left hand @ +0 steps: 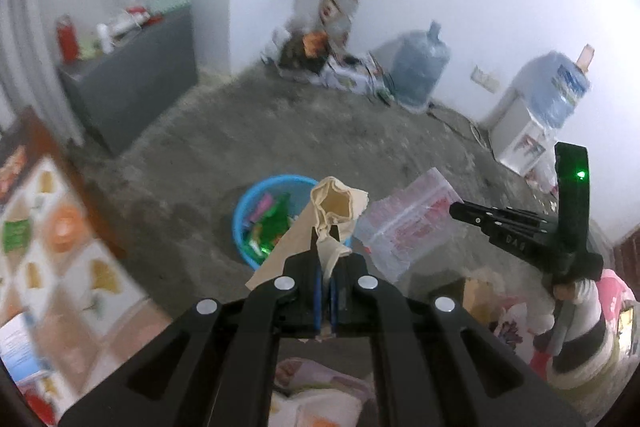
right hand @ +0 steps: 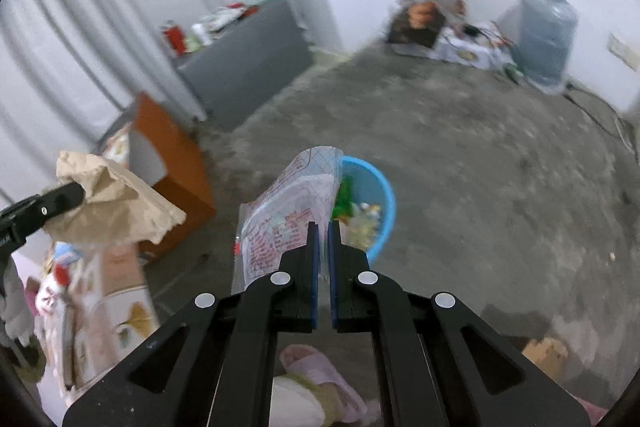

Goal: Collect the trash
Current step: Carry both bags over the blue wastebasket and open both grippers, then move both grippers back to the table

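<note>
On the gray floor point(left hand: 192, 155), in the left wrist view, a blue basin point(left hand: 248, 211) is sitting with bright wrappers already inside. The left gripper point(left hand: 326, 247) is pinching a crumpled brown paper point(left hand: 334, 207) tight between its jaws, just in front of the basin. The right gripper point(left hand: 472, 215) is reaching in beside it with a clear plastic bag point(left hand: 404, 223).

From the right wrist view, the right gripper point(right hand: 323, 239) is squeezing that clear plastic bag point(right hand: 280, 223), jaws nearly closed, near the blue basin point(right hand: 380, 195). The brown paper point(right hand: 116, 203) is hanging off to the left.

Both pieces are picked up. Dropping them into the basin is what looks left to do.
</note>
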A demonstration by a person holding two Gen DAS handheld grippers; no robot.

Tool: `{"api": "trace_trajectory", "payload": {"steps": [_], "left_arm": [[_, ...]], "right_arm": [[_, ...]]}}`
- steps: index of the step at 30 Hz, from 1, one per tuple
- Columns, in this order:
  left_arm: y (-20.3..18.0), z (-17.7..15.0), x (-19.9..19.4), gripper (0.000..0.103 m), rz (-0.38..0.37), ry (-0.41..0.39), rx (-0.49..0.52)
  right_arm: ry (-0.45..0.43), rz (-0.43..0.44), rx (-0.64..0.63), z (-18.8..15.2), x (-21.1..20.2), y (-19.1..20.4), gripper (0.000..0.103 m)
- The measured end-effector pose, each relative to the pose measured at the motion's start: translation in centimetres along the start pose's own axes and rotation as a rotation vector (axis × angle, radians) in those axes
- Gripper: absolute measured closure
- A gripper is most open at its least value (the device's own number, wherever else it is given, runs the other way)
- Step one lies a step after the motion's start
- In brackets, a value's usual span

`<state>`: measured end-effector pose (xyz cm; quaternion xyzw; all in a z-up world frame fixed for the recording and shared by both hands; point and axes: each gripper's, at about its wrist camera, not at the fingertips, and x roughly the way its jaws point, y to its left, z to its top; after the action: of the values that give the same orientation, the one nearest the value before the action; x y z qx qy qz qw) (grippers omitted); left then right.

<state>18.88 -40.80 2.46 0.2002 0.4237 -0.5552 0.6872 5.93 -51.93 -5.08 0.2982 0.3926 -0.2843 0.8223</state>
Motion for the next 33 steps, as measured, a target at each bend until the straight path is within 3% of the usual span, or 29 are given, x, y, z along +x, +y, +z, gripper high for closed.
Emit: {"api": "trace_trajectory", "payload": {"steps": [8, 13, 15, 16, 17, 19, 20, 26, 33], "left_arm": [[-0.4, 2.1, 12.2, 0.1, -0.033, 0.168, -0.028], [0.8, 3.2, 18.5, 0.1, -0.037, 0.236, -0.062], [1.4, 3.3, 20.5, 0.1, -0.031, 0.252, -0.07], [1.7, 3.3, 21.5, 0.095, -0.028, 0.259, -0.074], [1.9, 3.2, 22.5, 0.084, -0.028, 0.267, -0.08], [2.6, 2.9, 24.5, 0.063, -0.021, 0.278, -0.099], [3.0, 2.7, 25.2, 0.06, -0.014, 0.274, -0.109], [3.7, 2.0, 24.9, 0.049, -0.027, 0.246, -0.148], [3.0, 2.3, 19.0, 0.045, -0.048, 0.144, -0.145]], "right_arm": [[0.131, -0.017, 0.055, 0.6, 8.2, -2.1, 0.099], [0.213, -0.028, 0.066, 0.6, 14.3, -2.7, 0.098], [0.229, -0.025, 0.078, 0.6, 16.3, -3.0, 0.093], [0.237, -0.036, 0.087, 0.6, 17.6, -3.2, 0.091], [0.241, -0.047, 0.092, 0.6, 18.5, -3.4, 0.087], [0.266, -0.04, 0.119, 0.3, 21.4, -4.3, 0.066], [0.282, -0.053, 0.14, -0.1, 22.7, -4.8, 0.057], [0.302, -0.083, 0.223, -1.8, 23.7, -7.0, 0.055], [0.216, -0.077, 0.242, -2.3, 18.5, -7.6, 0.051]]}}
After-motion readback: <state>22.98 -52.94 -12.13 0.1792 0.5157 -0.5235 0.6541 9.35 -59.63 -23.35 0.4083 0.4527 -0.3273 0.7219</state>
